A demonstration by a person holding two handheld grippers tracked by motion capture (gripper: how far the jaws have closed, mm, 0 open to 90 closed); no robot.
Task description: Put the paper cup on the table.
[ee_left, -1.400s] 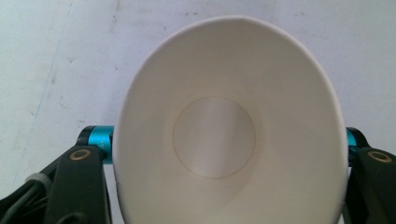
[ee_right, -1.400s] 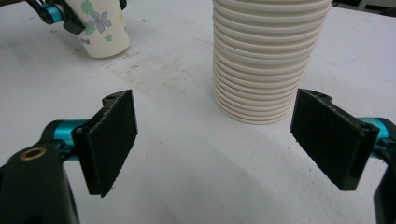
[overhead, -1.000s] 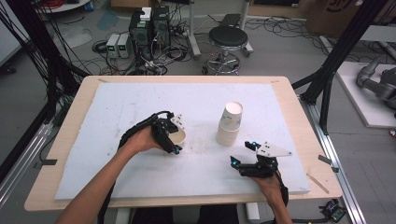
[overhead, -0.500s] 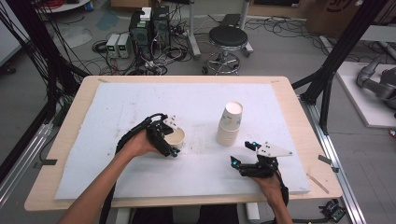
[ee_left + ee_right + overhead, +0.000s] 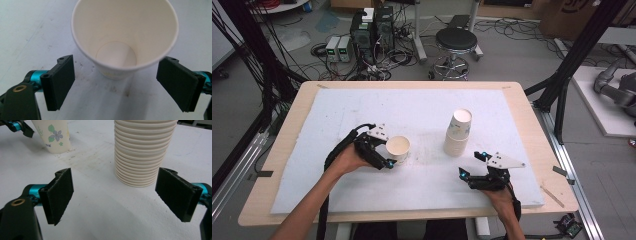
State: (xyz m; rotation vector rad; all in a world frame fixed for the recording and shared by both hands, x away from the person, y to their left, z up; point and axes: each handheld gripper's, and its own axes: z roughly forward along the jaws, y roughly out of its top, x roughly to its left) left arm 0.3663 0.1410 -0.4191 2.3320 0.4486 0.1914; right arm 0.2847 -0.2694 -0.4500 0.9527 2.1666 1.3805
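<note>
Your left gripper [image 5: 386,159] has just been opening: its jaws stand spread, clear of the upright cup [image 5: 397,148] just right of it. The stack [image 5: 457,133] stands far-left of your spread, empty right gripper [image 5: 473,172], the nearer tool.
</note>
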